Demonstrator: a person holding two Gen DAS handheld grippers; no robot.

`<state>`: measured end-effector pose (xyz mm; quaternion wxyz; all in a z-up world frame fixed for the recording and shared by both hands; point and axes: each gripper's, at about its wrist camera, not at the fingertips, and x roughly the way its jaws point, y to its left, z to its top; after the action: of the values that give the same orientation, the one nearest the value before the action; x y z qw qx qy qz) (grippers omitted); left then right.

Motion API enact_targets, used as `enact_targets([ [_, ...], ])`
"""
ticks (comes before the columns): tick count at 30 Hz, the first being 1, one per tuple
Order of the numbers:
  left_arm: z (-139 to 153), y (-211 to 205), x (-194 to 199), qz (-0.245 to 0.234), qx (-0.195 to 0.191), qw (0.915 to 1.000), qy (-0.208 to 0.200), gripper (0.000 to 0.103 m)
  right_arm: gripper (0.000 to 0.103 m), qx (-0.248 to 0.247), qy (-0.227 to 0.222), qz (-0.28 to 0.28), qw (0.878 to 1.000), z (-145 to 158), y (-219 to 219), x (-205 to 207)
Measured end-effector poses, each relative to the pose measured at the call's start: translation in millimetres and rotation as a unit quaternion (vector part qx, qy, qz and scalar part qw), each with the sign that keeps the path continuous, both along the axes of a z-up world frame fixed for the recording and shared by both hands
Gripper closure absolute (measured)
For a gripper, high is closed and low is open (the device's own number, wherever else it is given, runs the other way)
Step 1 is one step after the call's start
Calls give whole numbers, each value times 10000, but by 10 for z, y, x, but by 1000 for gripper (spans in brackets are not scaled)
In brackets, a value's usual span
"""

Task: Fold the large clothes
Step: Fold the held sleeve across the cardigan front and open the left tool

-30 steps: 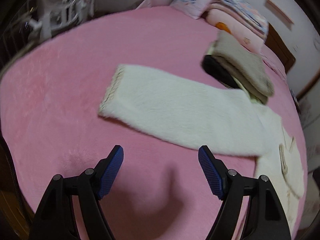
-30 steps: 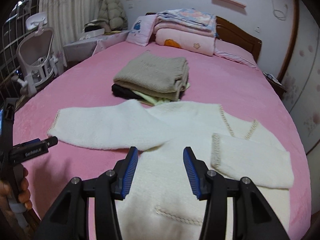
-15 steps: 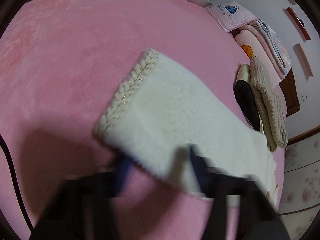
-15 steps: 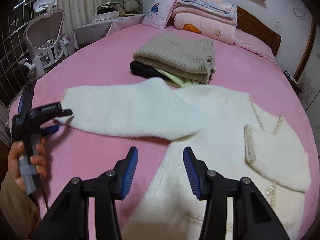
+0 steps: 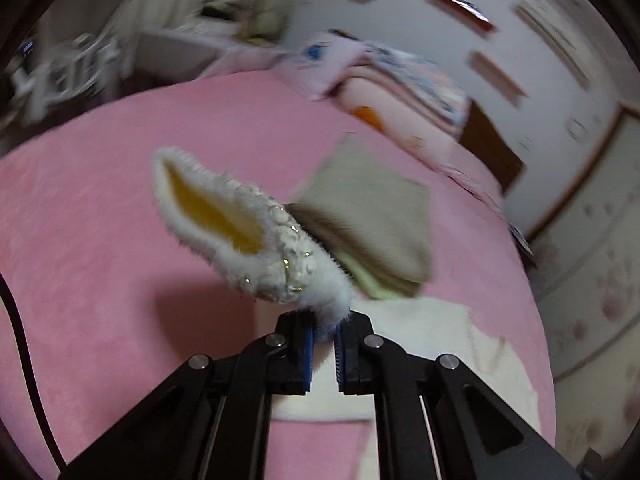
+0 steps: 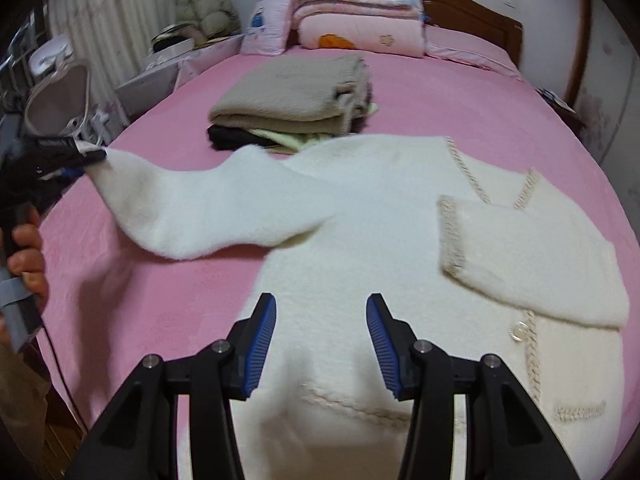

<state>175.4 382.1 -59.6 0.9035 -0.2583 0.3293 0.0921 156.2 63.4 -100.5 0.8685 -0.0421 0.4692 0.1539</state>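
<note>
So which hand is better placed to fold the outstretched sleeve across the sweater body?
Left. The left gripper is shut on the sleeve cuff, lifted off the pink bed. The right gripper is open and empty over the sweater body, probably better for steadying it.

Left gripper [image 5: 323, 334] fingers [image 5: 306, 354] clamped on fluffy white cuff [image 5: 256, 236].

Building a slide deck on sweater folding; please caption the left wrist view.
Left gripper shut on the braid-trimmed cuff of a fluffy white cardigan, lifted above the pink bedspread.
</note>
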Motion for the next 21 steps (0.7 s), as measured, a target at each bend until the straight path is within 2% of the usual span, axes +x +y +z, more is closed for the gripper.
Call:
enact_targets([
  [3, 126, -760, 279, -947, 12, 9955, -45, 97, 56, 60, -64, -313, 9995, 33, -329, 39],
  [6, -6, -1415, 537, -1666, 68, 9858, 190, 96, 56, 27, -143, -711, 9974, 39, -720, 73],
  [8, -262, -1879, 682, -2136, 115, 9753, 549, 96, 56, 14, -126, -1012, 9948, 15, -1015, 100],
  [12, -800, -2375, 865, -2568, 158, 9586, 1219, 95, 56, -128, -120, -1315, 9912, -35, -1381, 128],
  [14, -1074, -2464, 908, -2681, 69, 9500, 1600, 85, 56, -151, -113, -1373, 9903, -64, -1502, 122],
  [15, -1145, -2423, 842, -2706, -10, 9477, 1689, 83, 56, -142, -102, -1381, 9903, -77, -1547, 126],
  [16, -1187, -2397, 841, -2704, -74, 9472, 1720, 76, 56, -98, -80, -1376, 9904, -90, -1586, 136],
  [17, -1191, -2359, 807, -2680, -97, 9480, 1712, 65, 56, -46, -44, -1362, 9907, -97, -1601, 156],
  [18, -1170, -2343, 792, -2647, -101, 9492, 1700, 59, 56, 21, -3, -1345, 9909, -102, -1609, 174],
  [20, -1092, -2262, 733, -2570, -85, 9537, 1563, 40, 56, 377, 159, -1276, 9910, -119, -1627, 242],
  [21, -1065, -2227, 661, -2568, -53, 9548, 1496, 38, 56, 590, 235, -1234, 9903, -126, -1624, 291],
])
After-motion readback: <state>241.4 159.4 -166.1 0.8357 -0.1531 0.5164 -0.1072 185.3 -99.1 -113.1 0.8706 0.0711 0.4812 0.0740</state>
